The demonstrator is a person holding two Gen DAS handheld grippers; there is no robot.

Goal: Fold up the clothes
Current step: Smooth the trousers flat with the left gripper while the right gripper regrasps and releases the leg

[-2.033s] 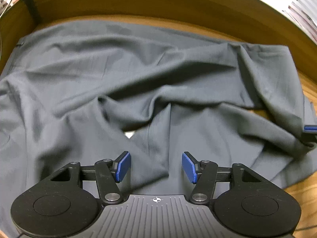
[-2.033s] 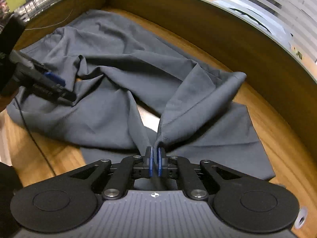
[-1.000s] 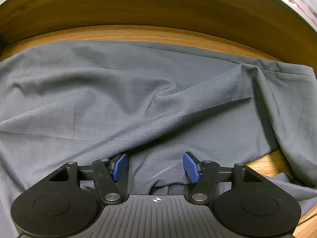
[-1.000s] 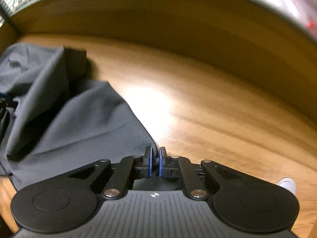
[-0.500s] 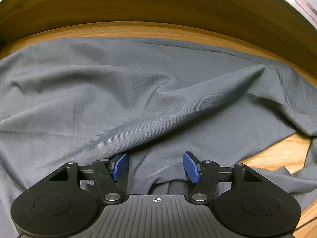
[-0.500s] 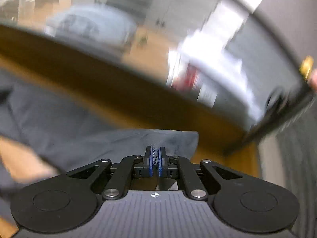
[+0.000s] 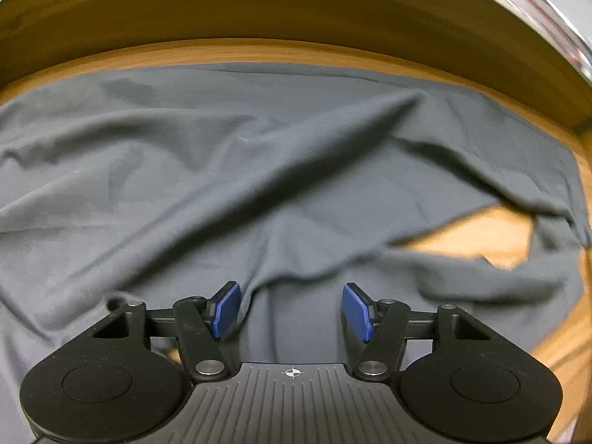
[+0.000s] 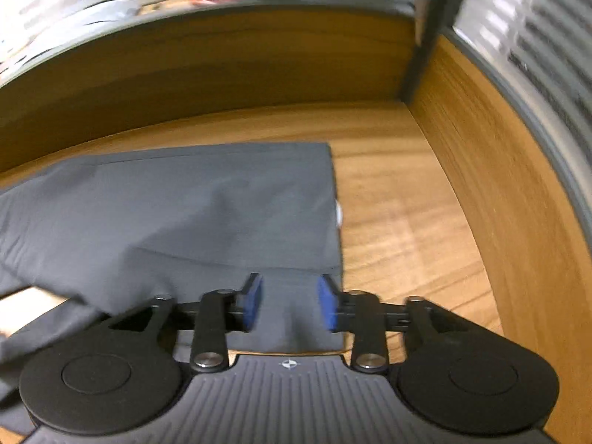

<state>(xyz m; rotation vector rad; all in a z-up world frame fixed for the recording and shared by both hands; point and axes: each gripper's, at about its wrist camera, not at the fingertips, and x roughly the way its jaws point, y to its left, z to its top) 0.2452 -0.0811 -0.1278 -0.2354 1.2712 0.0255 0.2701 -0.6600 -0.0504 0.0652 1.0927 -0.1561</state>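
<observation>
A dark grey garment (image 7: 229,170) lies spread and creased on the wooden table (image 7: 492,236). My left gripper (image 7: 290,310) is open, its blue pads astride a raised fold at the near edge. In the right wrist view the garment's end (image 8: 207,214) lies flat with a straight edge on the right. My right gripper (image 8: 290,305) is open just above the near corner of that end, with cloth between the pads and not pinched.
A raised wooden wall (image 8: 207,66) runs along the far side of the table and another wall (image 8: 503,170) stands on the right, meeting in a corner. Bare wood (image 8: 399,222) lies right of the garment. Window blinds (image 8: 547,29) show beyond.
My right gripper has opened and let go of the garment's corner after carrying it to the right. The cloth end now lies flat. My left gripper stayed open over the same fold.
</observation>
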